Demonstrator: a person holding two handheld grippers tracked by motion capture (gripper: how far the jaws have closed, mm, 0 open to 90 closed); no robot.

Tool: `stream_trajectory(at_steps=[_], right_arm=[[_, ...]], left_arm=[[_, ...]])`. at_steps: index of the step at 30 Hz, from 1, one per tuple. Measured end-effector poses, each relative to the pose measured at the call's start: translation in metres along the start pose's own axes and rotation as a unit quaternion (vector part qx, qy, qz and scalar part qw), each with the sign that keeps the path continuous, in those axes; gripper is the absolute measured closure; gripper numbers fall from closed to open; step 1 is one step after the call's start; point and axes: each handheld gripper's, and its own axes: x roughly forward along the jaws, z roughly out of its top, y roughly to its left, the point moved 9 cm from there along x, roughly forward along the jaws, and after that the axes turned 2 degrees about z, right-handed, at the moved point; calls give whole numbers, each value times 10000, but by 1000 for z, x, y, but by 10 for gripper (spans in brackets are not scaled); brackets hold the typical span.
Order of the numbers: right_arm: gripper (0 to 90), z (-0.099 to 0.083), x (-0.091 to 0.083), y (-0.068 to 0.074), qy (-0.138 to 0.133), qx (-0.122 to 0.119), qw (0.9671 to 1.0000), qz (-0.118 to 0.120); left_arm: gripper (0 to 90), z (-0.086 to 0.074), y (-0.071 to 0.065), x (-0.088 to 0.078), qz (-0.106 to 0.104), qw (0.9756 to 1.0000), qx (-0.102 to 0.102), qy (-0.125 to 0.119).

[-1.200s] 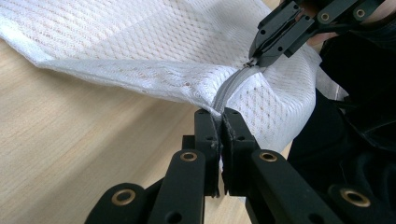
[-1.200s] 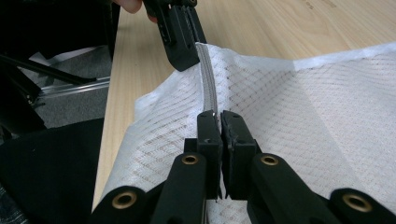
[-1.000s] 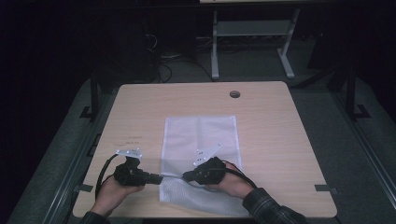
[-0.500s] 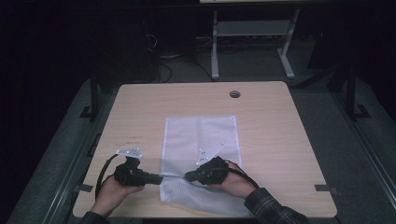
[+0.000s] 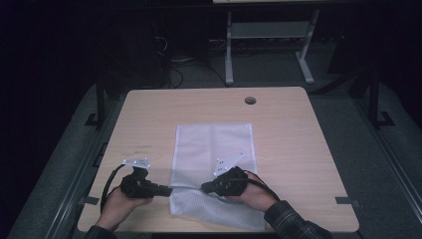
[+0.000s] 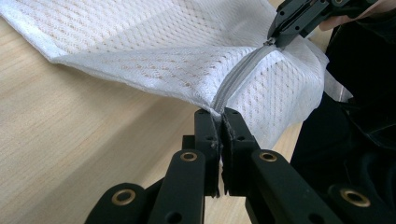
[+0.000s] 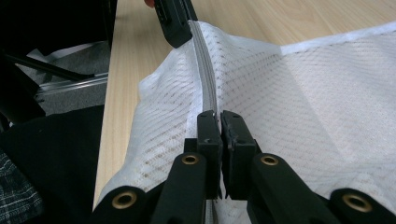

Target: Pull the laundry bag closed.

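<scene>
One mesh bag (image 5: 214, 149) (zipper closed); two grippers, left gripper (image 6: 220, 116) and right gripper (image 7: 218, 116), both clamp zipper.

Dim surroundings, evenly lit, sharp close-ups

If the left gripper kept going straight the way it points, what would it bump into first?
Probably the right gripper. The left gripper, shut on the mesh bag, points along its zipper, and the right gripper pinches that zipper farther along.
</scene>
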Motion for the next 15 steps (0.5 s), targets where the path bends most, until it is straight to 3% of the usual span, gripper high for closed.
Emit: stream_trajectory(at_steps=[15], right_arm=[[867,-6,-9,-3,9,66,10000,-56]], left_arm=[[862,-1,1,-1,0,10000,-14,-5]])
